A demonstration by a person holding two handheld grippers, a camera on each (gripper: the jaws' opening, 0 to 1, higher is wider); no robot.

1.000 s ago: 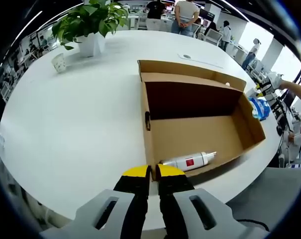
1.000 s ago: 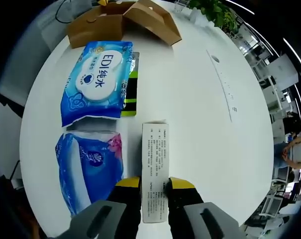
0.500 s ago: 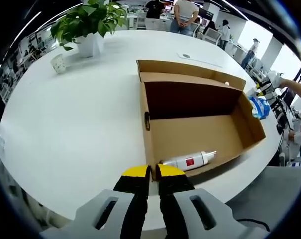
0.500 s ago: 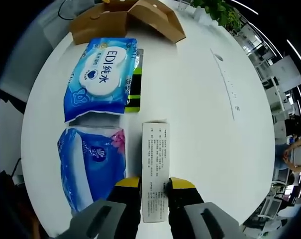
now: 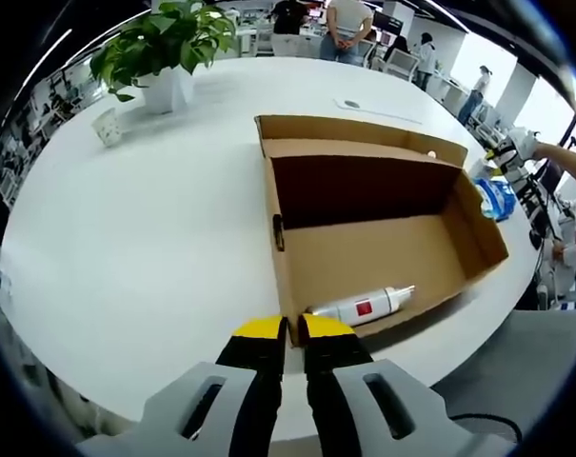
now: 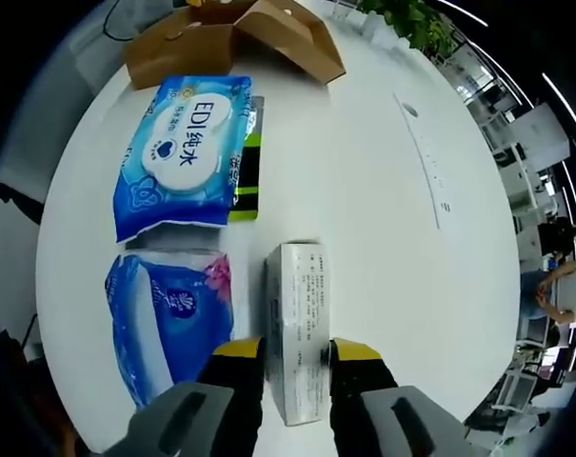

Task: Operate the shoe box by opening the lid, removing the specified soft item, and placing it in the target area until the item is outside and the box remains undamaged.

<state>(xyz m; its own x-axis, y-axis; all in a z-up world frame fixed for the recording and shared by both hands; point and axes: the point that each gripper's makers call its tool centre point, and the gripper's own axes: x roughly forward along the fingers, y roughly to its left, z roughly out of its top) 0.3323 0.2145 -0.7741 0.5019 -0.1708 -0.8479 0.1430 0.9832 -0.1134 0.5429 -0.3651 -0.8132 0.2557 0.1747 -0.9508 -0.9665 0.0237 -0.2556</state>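
Yellow-tipped jaws of the left gripper are pressed together, nothing between them, poised at the near wall of the open cardboard shoe box. Lid flap folded back on the far side. Inside, against the near wall: a white spray bottle with a red label, lying on its side. Box sits on a round white table. Far edge of table: potted plant and a small white cup. Beyond the box's far right corner, a blue packet, partly hidden.

Right gripper: jaws spread, a white printed carton between them; whether the tips touch its sides is hard to tell. Carton lies lengthwise, pointing away from the gripper. Just left of it, a blue soft tissue pack with a pink patch. Beyond that, a blue wet-wipes pack, partly overlapping a black-and-green flat item. Farther on, near the table edge, the shoe box shows again as brown flaps. A grey strip lies on the table, well to the right.
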